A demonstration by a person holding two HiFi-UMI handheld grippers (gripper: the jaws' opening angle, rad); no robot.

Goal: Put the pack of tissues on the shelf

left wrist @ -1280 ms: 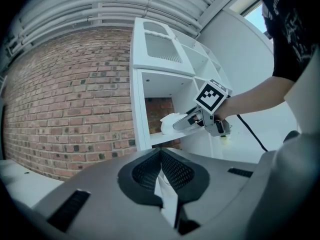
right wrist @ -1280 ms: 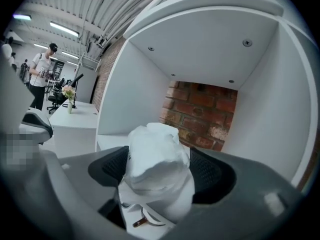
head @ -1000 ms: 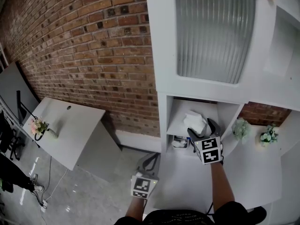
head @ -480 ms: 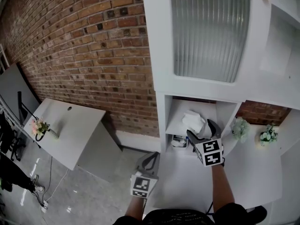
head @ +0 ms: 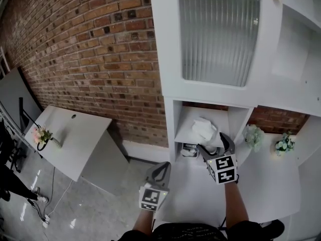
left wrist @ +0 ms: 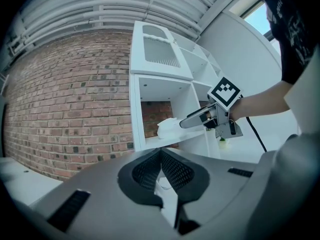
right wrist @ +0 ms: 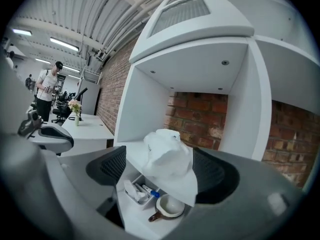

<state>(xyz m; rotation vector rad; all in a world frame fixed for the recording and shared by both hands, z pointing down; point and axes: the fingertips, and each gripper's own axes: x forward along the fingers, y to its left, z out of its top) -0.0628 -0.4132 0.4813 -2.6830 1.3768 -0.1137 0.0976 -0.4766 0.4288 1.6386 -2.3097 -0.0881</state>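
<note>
**Caller:** Where is the pack of tissues lying?

**Operator:** I am seeing the pack of tissues [right wrist: 166, 151] resting on the shelf [right wrist: 184, 190], a crumpled white bundle close to the near edge of the board. It is sitting in the open compartment of the white cabinet [head: 220, 34].

**Caller:** And your right side?

**Operator:** I am holding the right hand-held gripper [head: 214, 144] up at that compartment. Its jaws are standing spread wide, one on each side of the pack. I cannot tell whether either one is touching it.

**Caller:** What is lying under the board?

**Operator:** A small tray [right wrist: 136, 191] of pens and a cup [right wrist: 169, 206] are sitting on the level below.

**Caller:** The left?

**Operator:** I am holding the left hand-held gripper [head: 160, 168] lower and to the left, well apart from the shelf, with its jaws pressed together.

**Caller:** Farther out?

**Operator:** A brick wall [head: 90, 49] is running off to the left. A desk [head: 75, 139] is standing against it, carrying flowers [head: 41, 135] at its left end.
</note>
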